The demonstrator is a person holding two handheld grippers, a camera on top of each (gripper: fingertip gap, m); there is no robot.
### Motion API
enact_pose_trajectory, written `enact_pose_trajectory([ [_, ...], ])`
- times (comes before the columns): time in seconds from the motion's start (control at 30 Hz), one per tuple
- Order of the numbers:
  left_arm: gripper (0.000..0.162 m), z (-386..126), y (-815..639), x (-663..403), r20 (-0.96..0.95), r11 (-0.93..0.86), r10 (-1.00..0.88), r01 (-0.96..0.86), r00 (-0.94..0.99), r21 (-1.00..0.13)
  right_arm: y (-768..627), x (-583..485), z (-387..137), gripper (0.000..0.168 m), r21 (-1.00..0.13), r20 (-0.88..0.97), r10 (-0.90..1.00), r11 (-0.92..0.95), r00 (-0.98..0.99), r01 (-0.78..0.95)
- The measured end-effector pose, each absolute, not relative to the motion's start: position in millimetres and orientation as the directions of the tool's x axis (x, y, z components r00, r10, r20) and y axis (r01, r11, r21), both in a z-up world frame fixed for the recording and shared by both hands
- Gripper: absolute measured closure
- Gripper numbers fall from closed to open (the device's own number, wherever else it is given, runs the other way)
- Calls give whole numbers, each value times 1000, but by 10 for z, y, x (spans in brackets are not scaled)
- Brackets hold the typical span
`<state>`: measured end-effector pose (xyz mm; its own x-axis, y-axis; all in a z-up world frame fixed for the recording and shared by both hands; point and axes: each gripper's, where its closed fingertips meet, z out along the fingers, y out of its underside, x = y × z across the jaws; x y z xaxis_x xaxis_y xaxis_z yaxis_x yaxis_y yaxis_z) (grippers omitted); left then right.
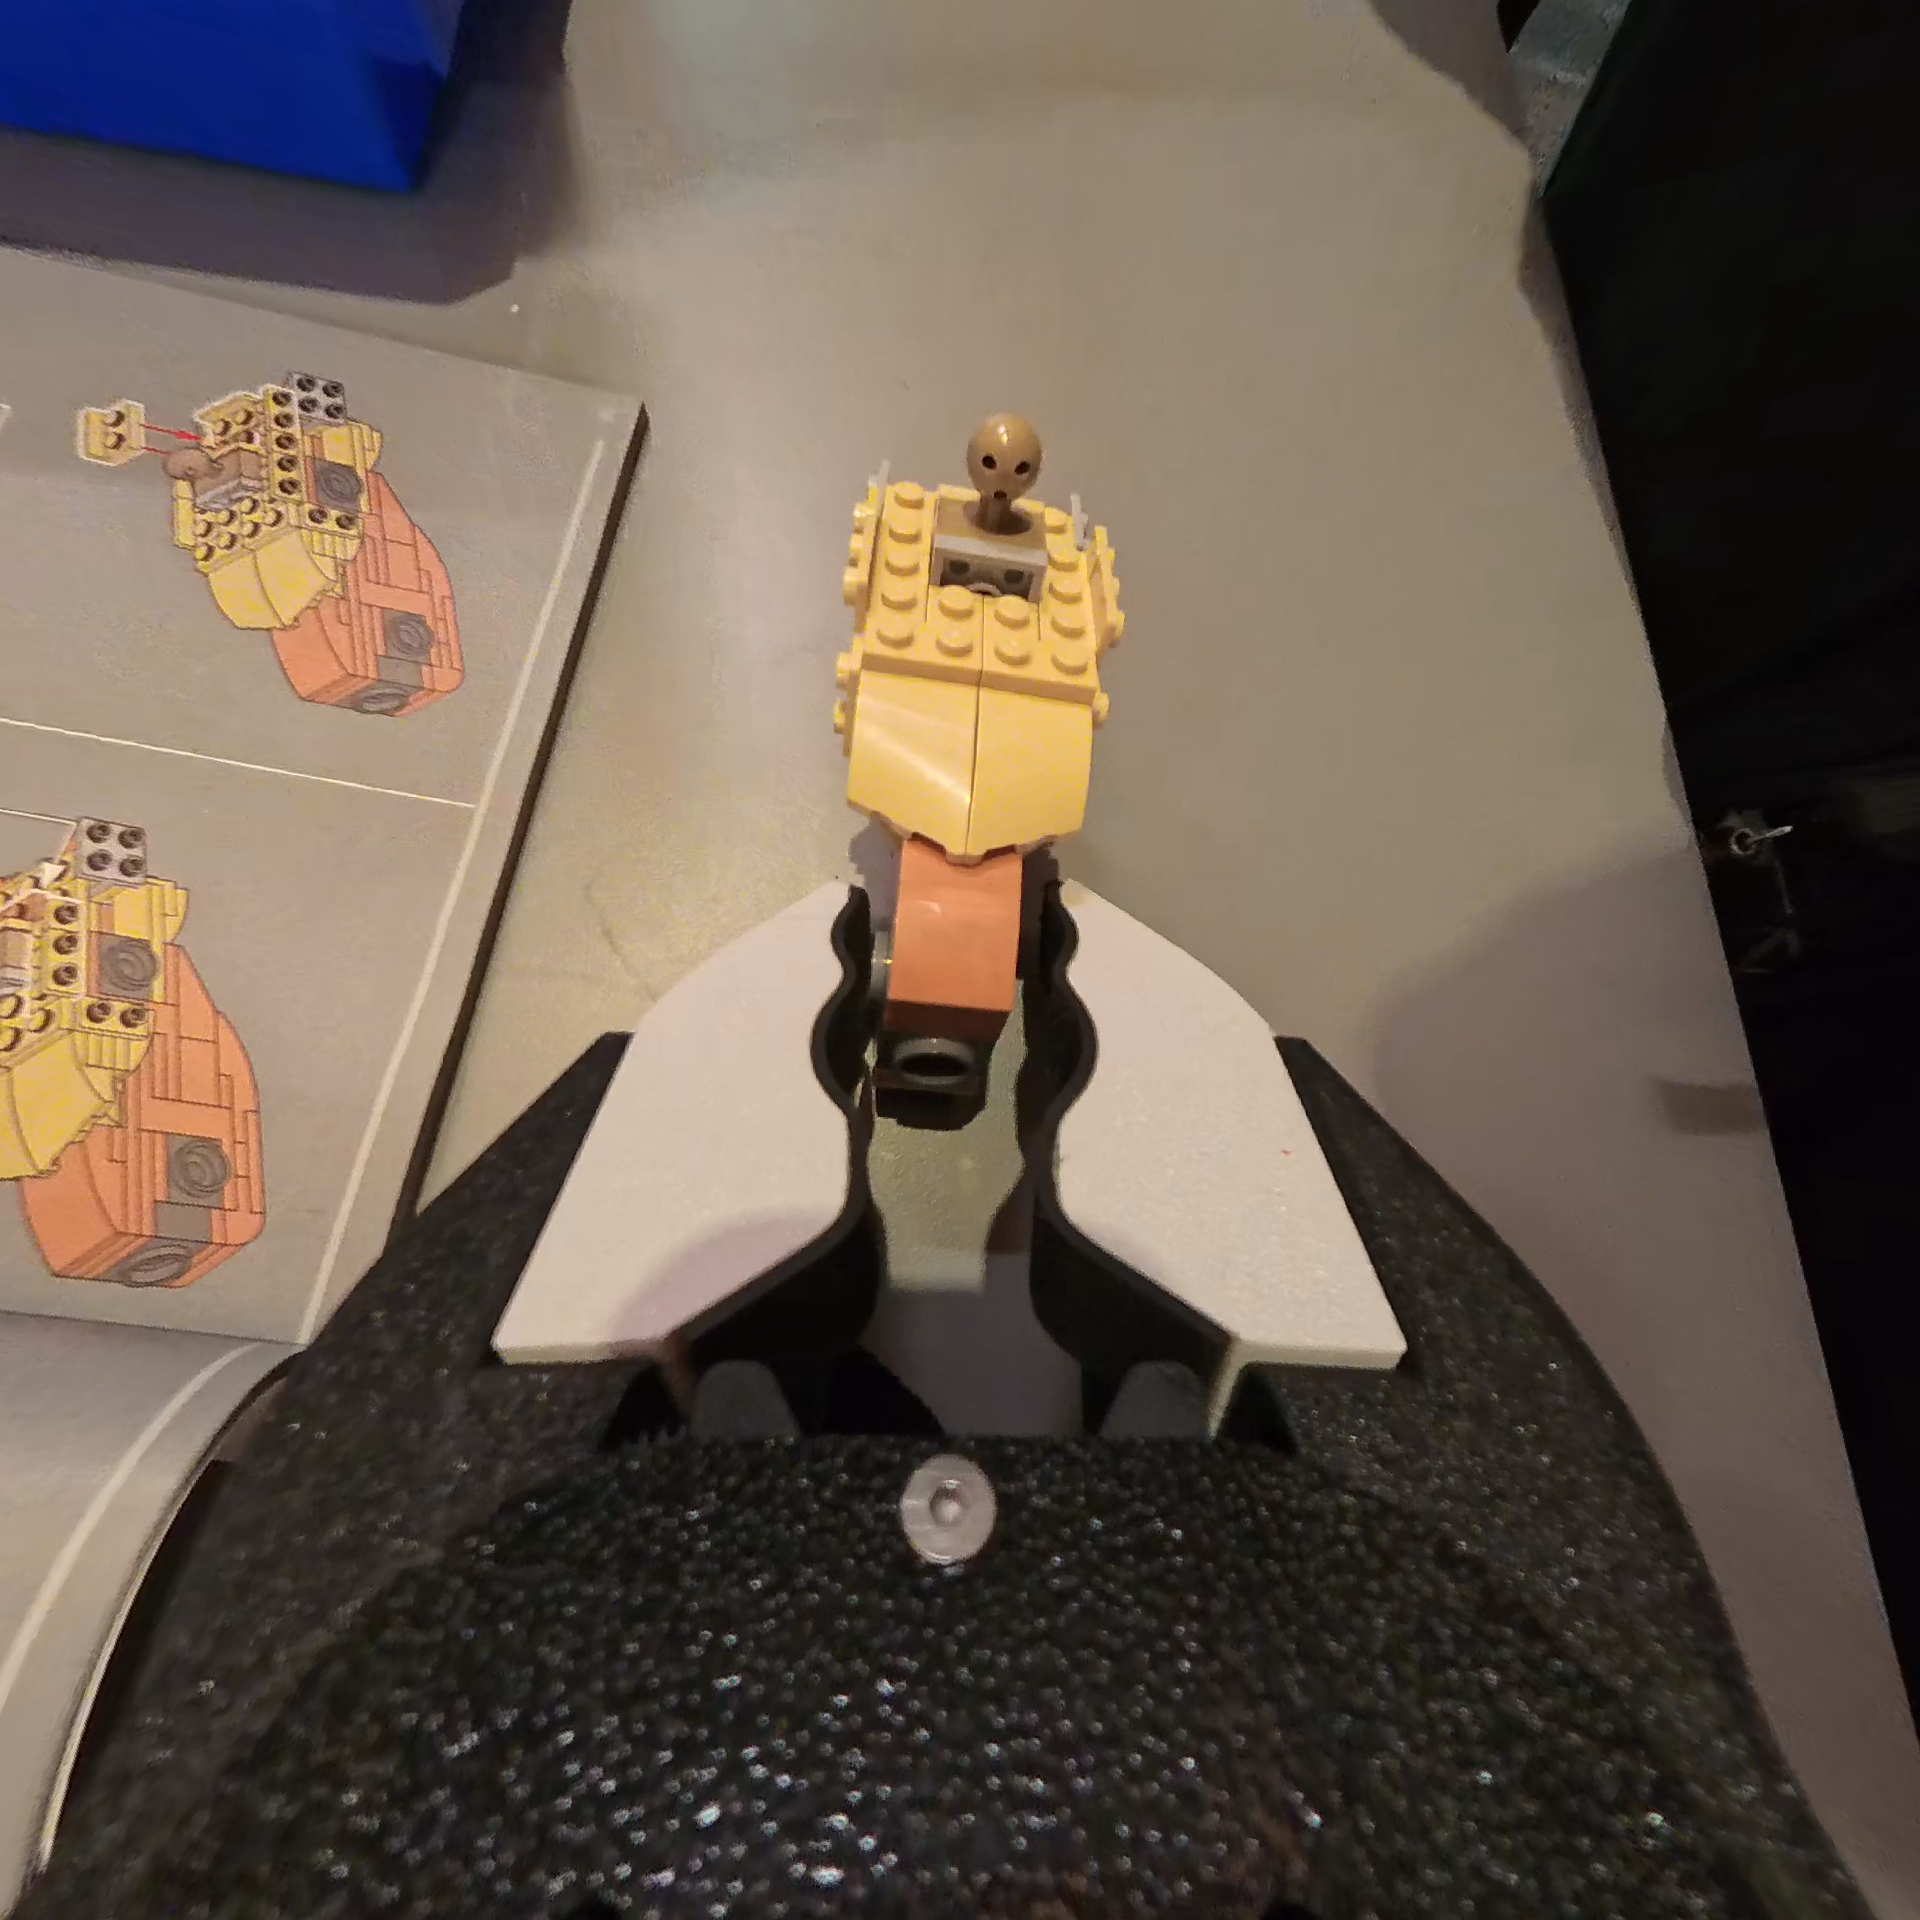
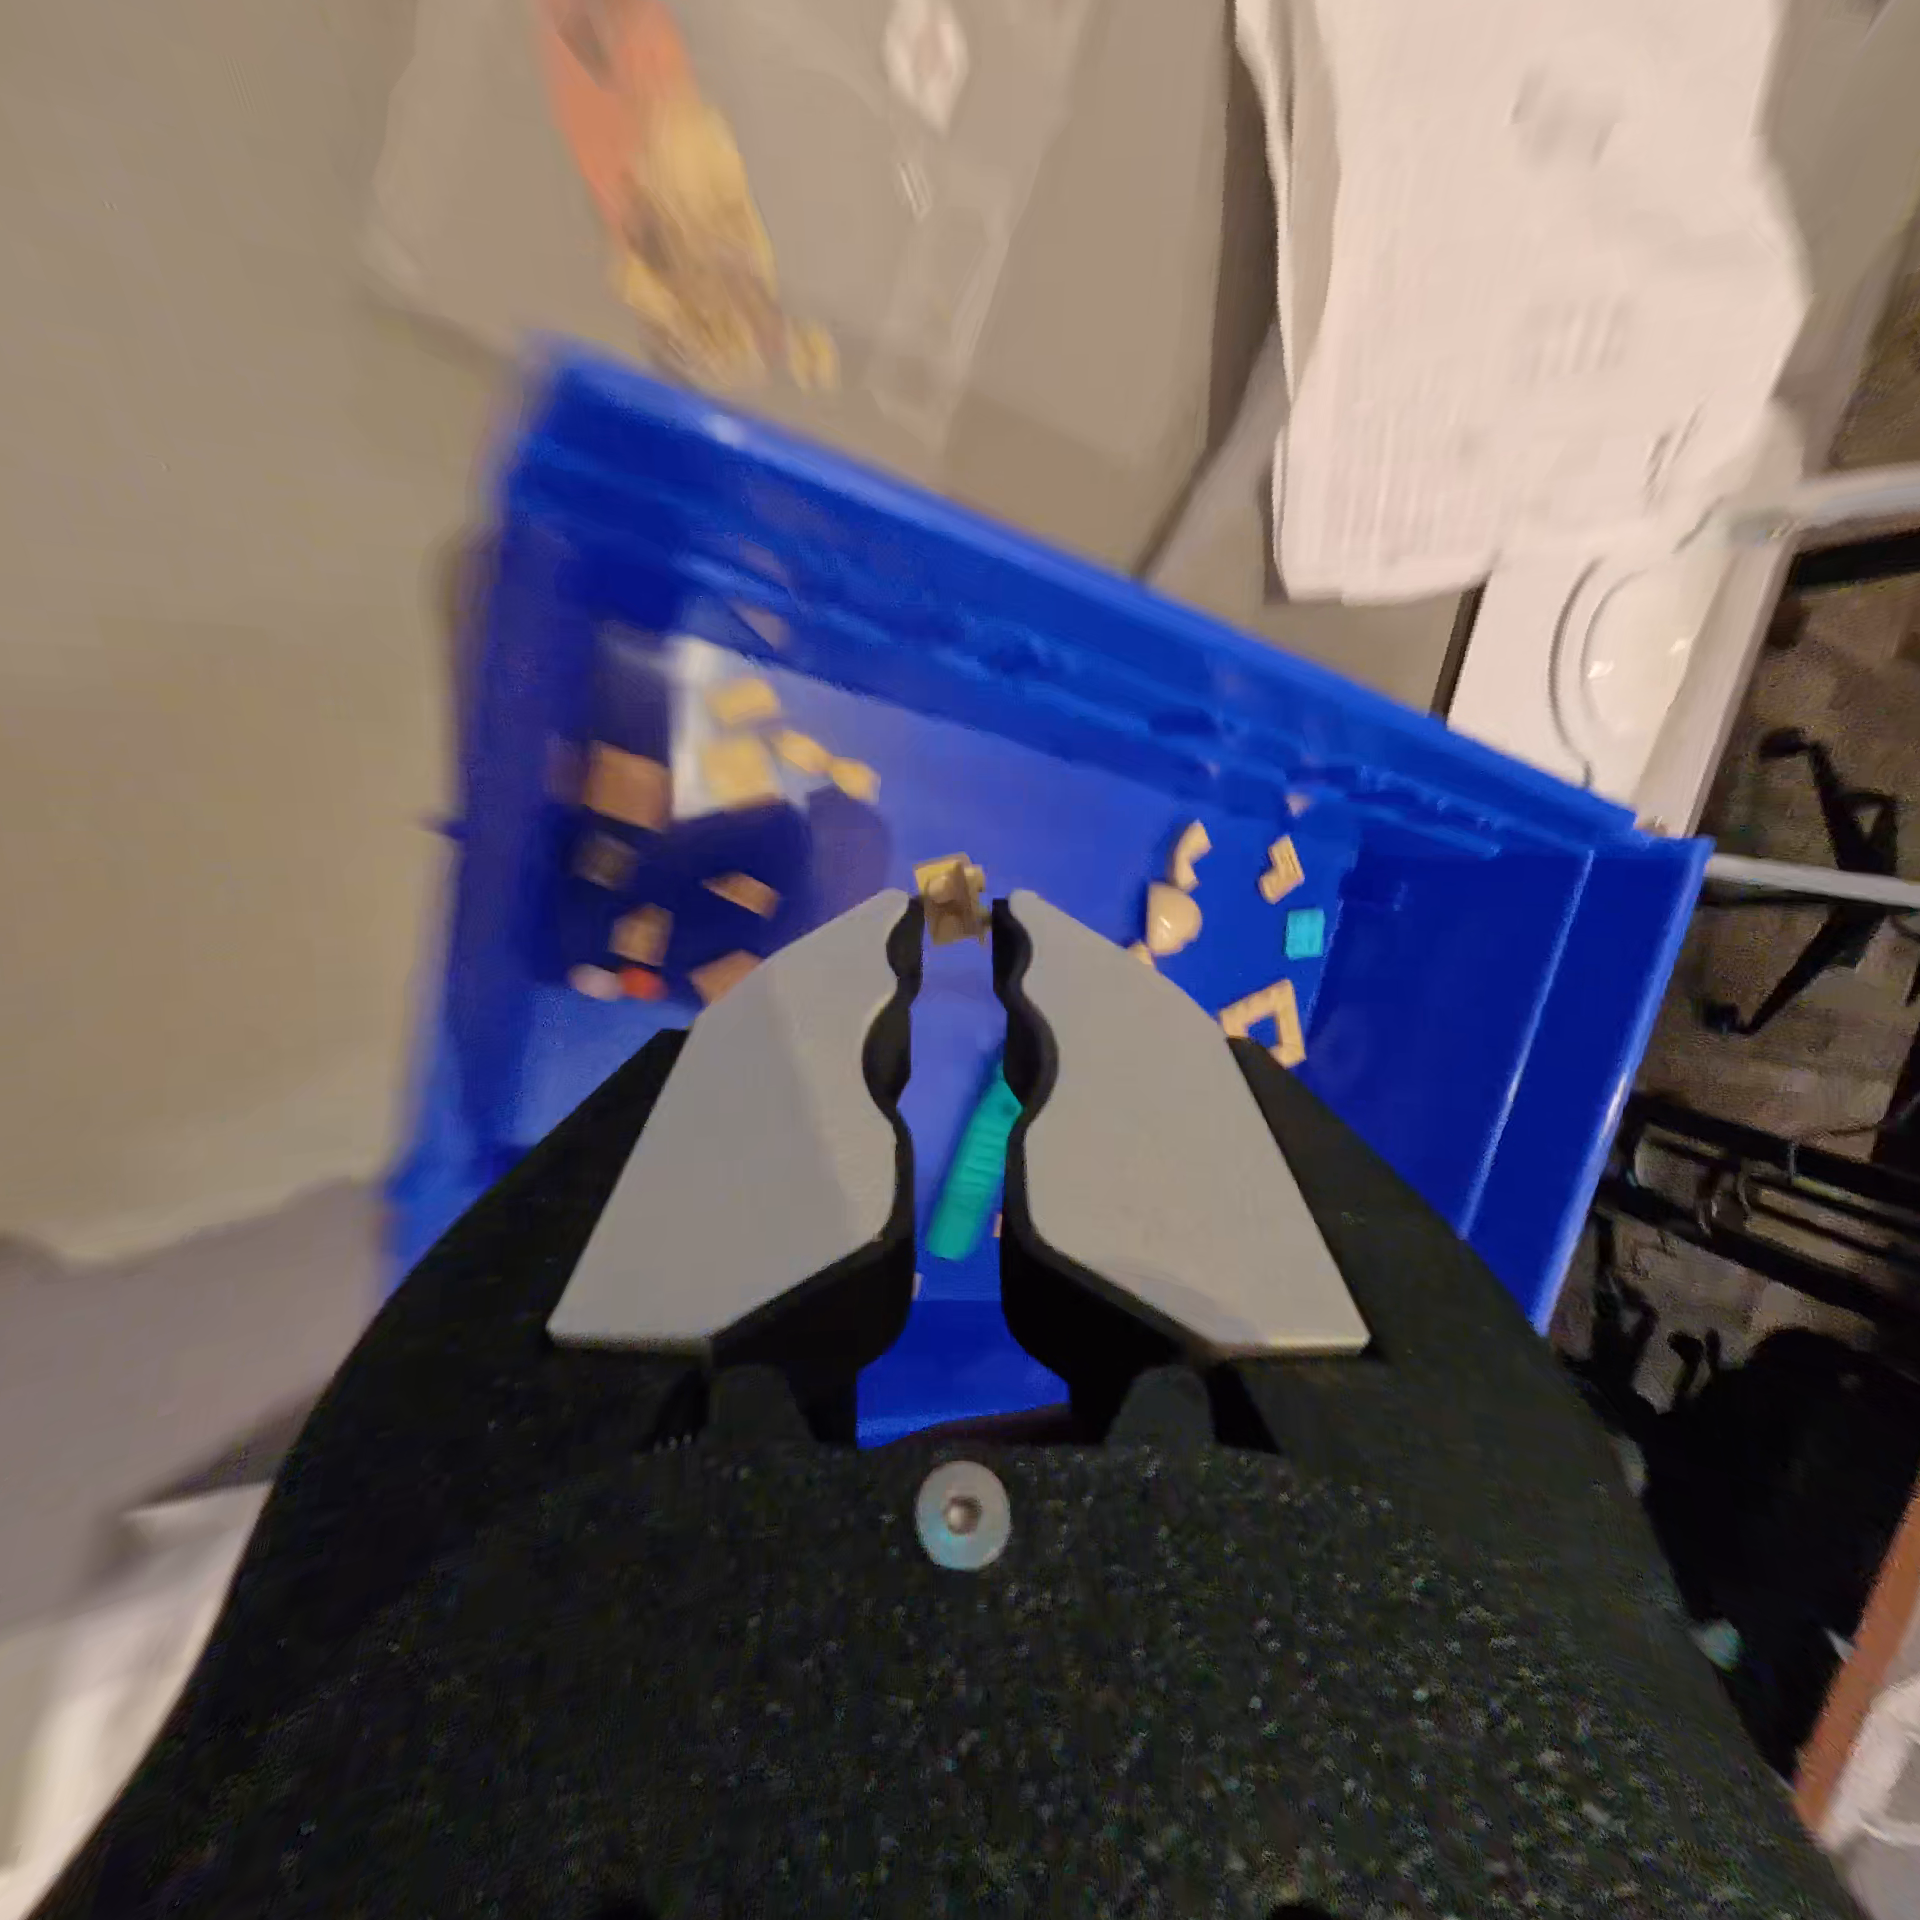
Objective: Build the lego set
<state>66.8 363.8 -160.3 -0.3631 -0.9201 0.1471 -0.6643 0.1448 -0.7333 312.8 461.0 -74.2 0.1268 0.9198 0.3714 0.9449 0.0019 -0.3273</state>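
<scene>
In the left wrist view my left gripper [image 1: 951,914] is shut on the orange end of a lego model [image 1: 977,665]. The model has a pale yellow studded upper body, a grey block and a tan ball knob [image 1: 1003,449] on top, and it is held over the grey table. In the right wrist view, which is blurred, my right gripper [image 2: 954,914] is shut on a small tan lego piece [image 2: 951,902] at its fingertips. It is held above a blue bin [image 2: 1039,748] of loose tan, brown and teal pieces.
An open instruction booklet [image 1: 260,727] lies left of the model. The blue bin [image 1: 229,83] shows at the far left of the left wrist view. A teal tool [image 2: 977,1174] lies in the bin. White cloth [image 2: 1507,291] and dark clutter are at the right. My right fingertips sit around 30 cm from my left ones.
</scene>
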Motion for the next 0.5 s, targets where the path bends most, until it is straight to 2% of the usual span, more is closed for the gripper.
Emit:
enact_pose_trajectory([
  [0.1,131,-1608,3637,667,138,153,-921,-664,-364,-732,3933,2723,-570,156,-422,381,915,46,131,905],
  [0.23,131,-1606,3628,669,141,157,-917,-661,-373,-733,3385,2275,-927,156,-359,400,912,66,90,931],
  [0.5,134,-1589,3642,685,177,121,-915,-662,-364,-739,3138,1908,-1565,155,-382,276,955,2,112,924],
])
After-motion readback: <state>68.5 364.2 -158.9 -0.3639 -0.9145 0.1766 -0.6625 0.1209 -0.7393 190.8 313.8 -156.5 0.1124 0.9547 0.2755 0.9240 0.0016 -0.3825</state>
